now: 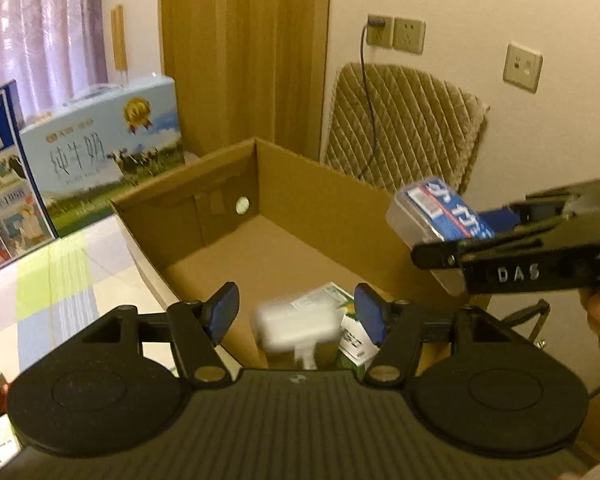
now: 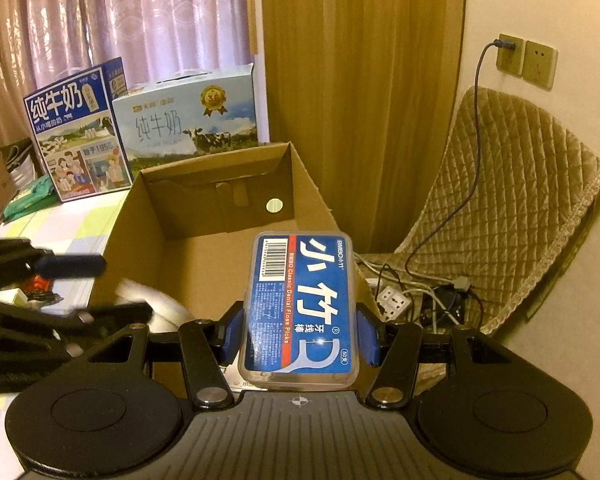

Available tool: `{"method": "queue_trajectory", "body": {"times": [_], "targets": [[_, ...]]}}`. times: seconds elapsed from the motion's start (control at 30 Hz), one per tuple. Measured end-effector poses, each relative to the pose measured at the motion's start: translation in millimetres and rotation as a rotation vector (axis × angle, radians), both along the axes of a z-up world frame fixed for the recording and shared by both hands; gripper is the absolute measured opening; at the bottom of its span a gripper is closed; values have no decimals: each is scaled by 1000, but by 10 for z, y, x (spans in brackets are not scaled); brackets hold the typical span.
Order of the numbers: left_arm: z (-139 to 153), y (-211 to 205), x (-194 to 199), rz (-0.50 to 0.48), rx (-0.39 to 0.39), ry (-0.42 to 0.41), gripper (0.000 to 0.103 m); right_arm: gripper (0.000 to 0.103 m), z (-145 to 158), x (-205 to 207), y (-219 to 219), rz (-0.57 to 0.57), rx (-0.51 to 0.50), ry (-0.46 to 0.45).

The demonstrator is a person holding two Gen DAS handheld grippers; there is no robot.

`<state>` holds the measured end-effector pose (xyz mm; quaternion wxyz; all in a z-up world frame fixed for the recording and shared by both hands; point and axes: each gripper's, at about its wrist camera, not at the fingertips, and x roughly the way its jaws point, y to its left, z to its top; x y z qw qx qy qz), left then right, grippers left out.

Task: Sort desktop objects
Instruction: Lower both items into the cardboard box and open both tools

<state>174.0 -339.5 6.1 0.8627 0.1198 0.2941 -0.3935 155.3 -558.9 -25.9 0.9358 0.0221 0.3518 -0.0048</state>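
Two grippers are held over the cardboard box (image 2: 204, 256), which sits on the table beside two milk cartons. Right gripper (image 2: 299, 334) is clamped on the dental floss pick case (image 2: 300, 308), above the box's right wall. Left gripper (image 1: 296, 314) is spread wide, empty; a blurred white object (image 1: 296, 328) is seen beneath it, inside the box. Release is best made once the case is moved inward past the wall and lowered.

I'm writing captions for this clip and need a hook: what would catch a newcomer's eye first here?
First, the blue dental floss pick box, clamped in the right gripper over the open cardboard box. Next, a blurred white object between the open fingers of the left gripper, above that box. Behind stand two milk cartons by the curtain.
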Motion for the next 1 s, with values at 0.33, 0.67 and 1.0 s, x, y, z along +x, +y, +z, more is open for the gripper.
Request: {"method": "queue_trajectory", "body": {"times": [0.33, 0.67, 1.0], "targets": [[195, 332, 45, 60, -37, -28, 59, 53, -8, -21, 131, 30, 3, 11], [206, 607, 91, 92, -53, -3, 59, 60, -52, 77, 302, 48, 36, 29], [250, 944, 70, 131, -61, -4, 60, 65, 95, -64, 316, 17, 46, 0]]}}
